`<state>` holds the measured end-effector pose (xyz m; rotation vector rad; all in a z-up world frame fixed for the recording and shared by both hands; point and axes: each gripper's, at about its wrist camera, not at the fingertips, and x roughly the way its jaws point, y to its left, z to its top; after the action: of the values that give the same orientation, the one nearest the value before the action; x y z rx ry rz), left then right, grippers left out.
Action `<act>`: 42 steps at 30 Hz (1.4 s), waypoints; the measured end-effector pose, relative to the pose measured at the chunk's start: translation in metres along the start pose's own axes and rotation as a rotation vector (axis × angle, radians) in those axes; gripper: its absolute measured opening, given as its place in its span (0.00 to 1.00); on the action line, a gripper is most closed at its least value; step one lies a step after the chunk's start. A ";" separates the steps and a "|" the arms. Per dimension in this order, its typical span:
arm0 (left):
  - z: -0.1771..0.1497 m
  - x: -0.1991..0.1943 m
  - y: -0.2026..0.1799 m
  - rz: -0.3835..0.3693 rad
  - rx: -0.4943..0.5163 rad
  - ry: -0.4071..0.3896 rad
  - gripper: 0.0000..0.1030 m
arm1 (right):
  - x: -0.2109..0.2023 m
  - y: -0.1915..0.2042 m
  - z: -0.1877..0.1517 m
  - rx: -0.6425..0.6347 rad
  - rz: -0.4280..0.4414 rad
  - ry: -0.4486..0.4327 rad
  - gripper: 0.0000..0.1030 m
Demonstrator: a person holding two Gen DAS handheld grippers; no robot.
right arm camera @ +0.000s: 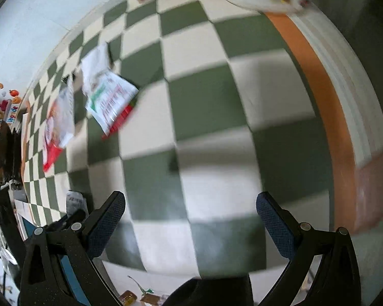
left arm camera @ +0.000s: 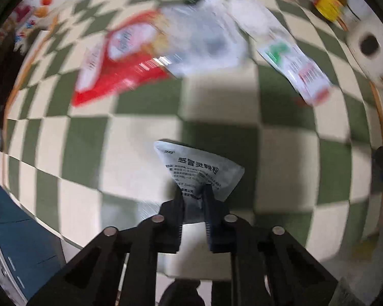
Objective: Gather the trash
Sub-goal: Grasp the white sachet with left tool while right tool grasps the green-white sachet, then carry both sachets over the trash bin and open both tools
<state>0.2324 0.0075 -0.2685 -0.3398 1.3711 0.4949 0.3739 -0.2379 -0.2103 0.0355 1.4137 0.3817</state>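
Left wrist view: left gripper [left arm camera: 193,191] clamps a grey sachet [left arm camera: 199,170] above checkered cloth [left arm camera: 145,137], wrappers [left arm camera: 130,58] beyond; right gripper [right arm camera: 190,211] gapes empty.

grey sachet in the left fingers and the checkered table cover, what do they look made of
Grey sachet: likely thin foil or plastic laminate, matte silvery, printed; it creases sharply where pinched. Checkered cover: green and cream; probably cloth or vinyl, too blurred to tell.

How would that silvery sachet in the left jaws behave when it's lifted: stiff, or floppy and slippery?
Probably floppy: the silvery sachet is thin and creases where the left gripper pinches its corner. It looks flat and light, so it should lift easily. Its glossy film may be slippery, though the jaws are shut firmly on it.
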 end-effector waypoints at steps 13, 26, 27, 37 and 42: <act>0.047 0.002 0.058 0.077 -0.187 -0.055 0.02 | 0.081 0.131 0.089 -0.442 -0.172 0.017 0.67; 0.039 -0.049 0.049 0.094 -0.154 -0.179 0.02 | 0.034 0.137 0.054 -0.382 -0.086 -0.166 0.13; 0.036 -0.058 0.051 0.095 -0.149 -0.200 0.02 | 0.025 0.139 0.049 -0.373 -0.070 -0.183 0.13; -0.044 -0.152 0.077 0.038 -0.070 -0.424 0.02 | -0.087 0.150 -0.085 -0.319 -0.048 -0.411 0.13; -0.102 -0.187 0.101 -0.016 -0.017 -0.494 0.02 | -0.127 0.158 -0.178 -0.272 -0.039 -0.488 0.13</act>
<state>0.0705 0.0162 -0.0967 -0.2225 0.8850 0.5352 0.1509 -0.1603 -0.0797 -0.1141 0.8721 0.4921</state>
